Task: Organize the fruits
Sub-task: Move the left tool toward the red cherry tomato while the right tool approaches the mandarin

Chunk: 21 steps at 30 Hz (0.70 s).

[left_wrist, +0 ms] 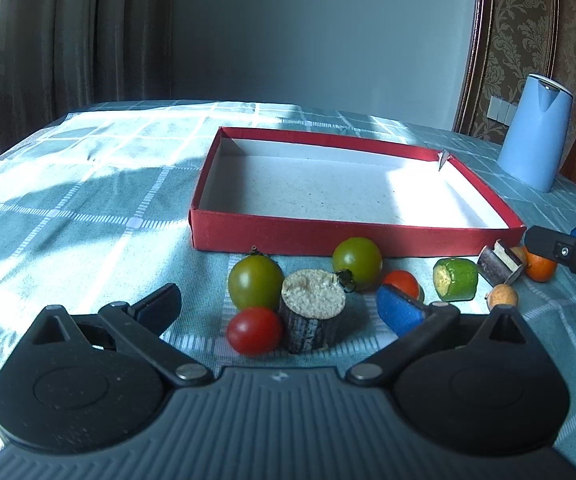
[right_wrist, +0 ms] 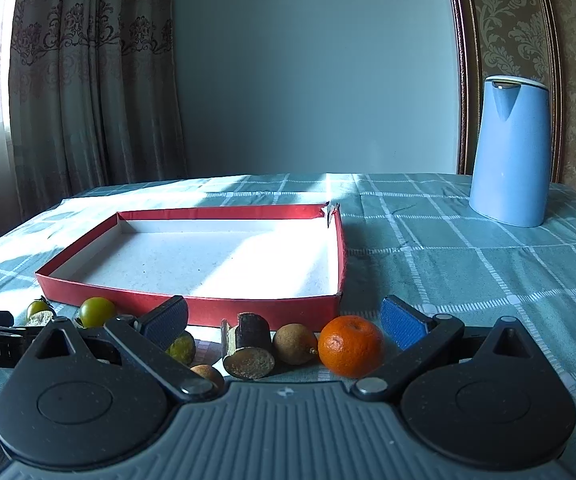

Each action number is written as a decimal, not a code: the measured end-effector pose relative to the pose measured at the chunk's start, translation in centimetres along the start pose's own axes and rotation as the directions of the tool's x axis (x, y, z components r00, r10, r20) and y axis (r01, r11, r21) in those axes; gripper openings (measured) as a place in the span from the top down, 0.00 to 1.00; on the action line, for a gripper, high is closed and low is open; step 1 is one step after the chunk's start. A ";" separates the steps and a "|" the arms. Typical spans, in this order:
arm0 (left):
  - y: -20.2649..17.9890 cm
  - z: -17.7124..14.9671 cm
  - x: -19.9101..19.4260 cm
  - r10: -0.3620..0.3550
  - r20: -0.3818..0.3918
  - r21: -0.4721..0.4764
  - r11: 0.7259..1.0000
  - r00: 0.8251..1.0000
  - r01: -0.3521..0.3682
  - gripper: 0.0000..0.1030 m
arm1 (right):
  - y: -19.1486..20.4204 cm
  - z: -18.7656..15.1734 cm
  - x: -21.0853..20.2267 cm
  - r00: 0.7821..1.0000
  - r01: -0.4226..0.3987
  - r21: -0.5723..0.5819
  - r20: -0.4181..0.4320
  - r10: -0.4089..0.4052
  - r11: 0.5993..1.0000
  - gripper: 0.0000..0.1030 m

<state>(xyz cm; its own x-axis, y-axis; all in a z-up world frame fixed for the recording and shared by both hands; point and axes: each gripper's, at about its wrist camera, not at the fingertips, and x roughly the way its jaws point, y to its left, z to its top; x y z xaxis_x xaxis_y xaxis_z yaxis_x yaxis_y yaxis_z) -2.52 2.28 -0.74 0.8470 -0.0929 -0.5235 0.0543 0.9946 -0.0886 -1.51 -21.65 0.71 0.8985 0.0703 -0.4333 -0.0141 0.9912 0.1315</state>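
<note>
A shallow red box (left_wrist: 288,236) with a white floor lies empty on the checked cloth; the right wrist view shows it too (right_wrist: 272,306). In front of it lie two green tomatoes (left_wrist: 255,282) (left_wrist: 357,262), a red tomato (left_wrist: 254,330), a dark sugarcane piece (left_wrist: 312,316), a green cut piece (left_wrist: 456,279) and a small brown longan (left_wrist: 501,295). My left gripper (left_wrist: 280,306) is open around the red tomato and sugarcane piece. My right gripper (right_wrist: 286,322) is open, with an orange mandarin (right_wrist: 350,346), a brown longan (right_wrist: 293,343) and a sugarcane piece (right_wrist: 250,346) between its fingers.
A light blue kettle (right_wrist: 509,152) stands at the back right of the table, also seen in the left wrist view (left_wrist: 535,134). Curtains hang at the left, a wall behind. The right gripper's fingers (left_wrist: 567,254) reach in at the left view's right edge.
</note>
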 end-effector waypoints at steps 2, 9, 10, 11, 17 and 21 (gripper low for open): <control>-0.6 -0.1 -0.2 -0.009 0.009 0.033 0.999 1.000 0.009 0.00 | 0.0 0.0 0.1 1.000 -0.004 -0.002 -0.003 0.004 1.000 0.00; -1.6 -0.4 -1.4 -0.055 0.075 0.096 0.994 0.996 0.048 0.03 | 0.0 0.0 0.1 1.000 -0.003 0.002 -0.012 0.003 1.000 0.00; -1.8 -0.4 -1.5 -0.065 0.075 0.113 0.992 0.995 0.056 0.03 | -0.1 0.0 0.1 1.000 -0.003 0.003 -0.011 0.003 1.000 0.00; -2.1 -0.5 -1.4 -0.068 0.062 0.130 0.990 0.996 0.060 0.04 | -0.1 0.0 0.0 1.000 -0.002 0.003 -0.009 0.002 1.000 0.00; -1.9 -0.8 -0.5 -0.031 -0.008 0.124 0.992 0.999 0.032 0.11 | 0.0 0.0 0.0 1.000 -0.010 0.003 -0.014 0.010 1.000 0.00; -1.8 -0.9 -0.6 -0.044 -0.020 0.146 0.988 0.999 0.047 0.11 | -0.1 0.0 0.0 1.000 -0.009 0.005 -0.009 0.009 1.000 0.00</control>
<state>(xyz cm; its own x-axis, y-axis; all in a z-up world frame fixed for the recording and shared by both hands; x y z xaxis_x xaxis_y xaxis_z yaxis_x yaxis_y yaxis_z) -3.61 0.54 -1.00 0.8330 -0.1375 -0.5359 0.1704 0.9853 0.0120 -1.53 -21.76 0.71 0.8944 0.0807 -0.4399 -0.0204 0.9899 0.1400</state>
